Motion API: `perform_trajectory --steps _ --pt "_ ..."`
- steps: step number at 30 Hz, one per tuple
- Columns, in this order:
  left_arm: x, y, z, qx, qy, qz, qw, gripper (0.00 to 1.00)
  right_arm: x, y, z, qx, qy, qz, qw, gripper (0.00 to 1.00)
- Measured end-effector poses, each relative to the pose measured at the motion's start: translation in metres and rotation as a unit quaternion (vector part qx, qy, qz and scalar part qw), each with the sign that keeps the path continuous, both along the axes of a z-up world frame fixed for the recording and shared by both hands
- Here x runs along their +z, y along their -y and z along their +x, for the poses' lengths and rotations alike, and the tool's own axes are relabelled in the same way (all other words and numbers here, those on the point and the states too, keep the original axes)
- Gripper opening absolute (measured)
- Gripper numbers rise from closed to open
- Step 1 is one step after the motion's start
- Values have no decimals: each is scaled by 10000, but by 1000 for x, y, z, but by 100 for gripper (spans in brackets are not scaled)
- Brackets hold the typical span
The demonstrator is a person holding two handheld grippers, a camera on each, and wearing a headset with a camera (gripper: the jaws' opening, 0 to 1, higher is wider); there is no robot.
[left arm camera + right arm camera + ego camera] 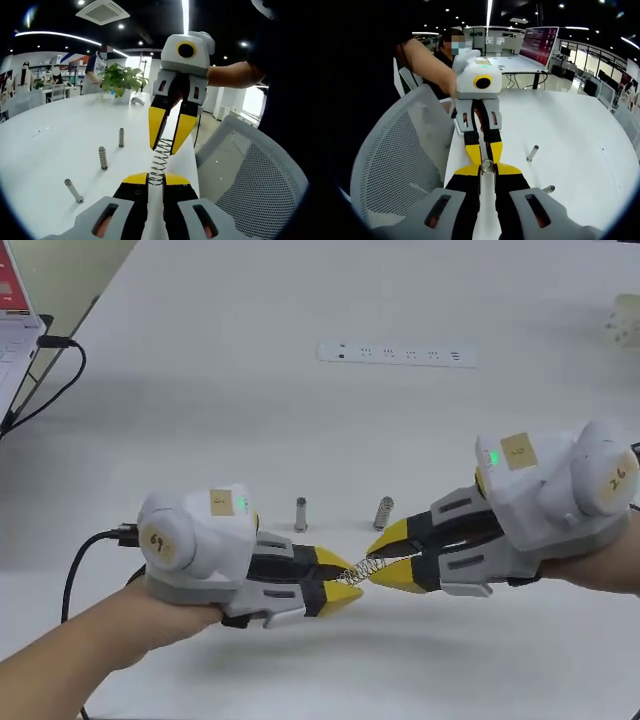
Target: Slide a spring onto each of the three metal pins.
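Observation:
A loose spring point(364, 568) is stretched between the two grippers just above the white table. My left gripper point(350, 582) is shut on one end of the spring point(160, 159). My right gripper point(374, 562) comes in from the opposite side and is shut on the other end point(487, 166). One bare metal pin point(301, 514) stands behind the jaws. A second pin point(384, 512) wears a spring. In the left gripper view the bare pin point(73, 190) is nearest, then a sprung pin point(102, 157), then a farther pin point(121, 137) that also seems sprung.
A white power strip point(397, 353) lies farther back on the table point(250, 410). A laptop point(15, 330) with a black cable sits at the far left edge. A mesh office chair point(250, 170) stands beside the table. A potted plant point(121, 80) is at the far end.

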State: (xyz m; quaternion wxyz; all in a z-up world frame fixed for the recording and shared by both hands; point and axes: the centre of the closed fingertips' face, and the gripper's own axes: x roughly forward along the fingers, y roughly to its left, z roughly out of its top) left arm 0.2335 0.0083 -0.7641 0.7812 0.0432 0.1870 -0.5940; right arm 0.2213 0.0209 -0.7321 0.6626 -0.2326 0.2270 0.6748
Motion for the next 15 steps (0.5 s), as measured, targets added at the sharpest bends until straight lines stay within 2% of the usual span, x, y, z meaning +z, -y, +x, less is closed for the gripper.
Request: perform_trajectory --steps 4,9,15 --pt "-1 2 0 -41 42 75 10000 2 0 -5 -1 23 15 28 10000 7" --pt "2 4 2 -66 130 51 9999 2 5 -9 0 -84 -27 210 9997 7" --pt "1 4 0 -92 140 118 9998 2 6 -13 0 -219 -78 351 9991 7"
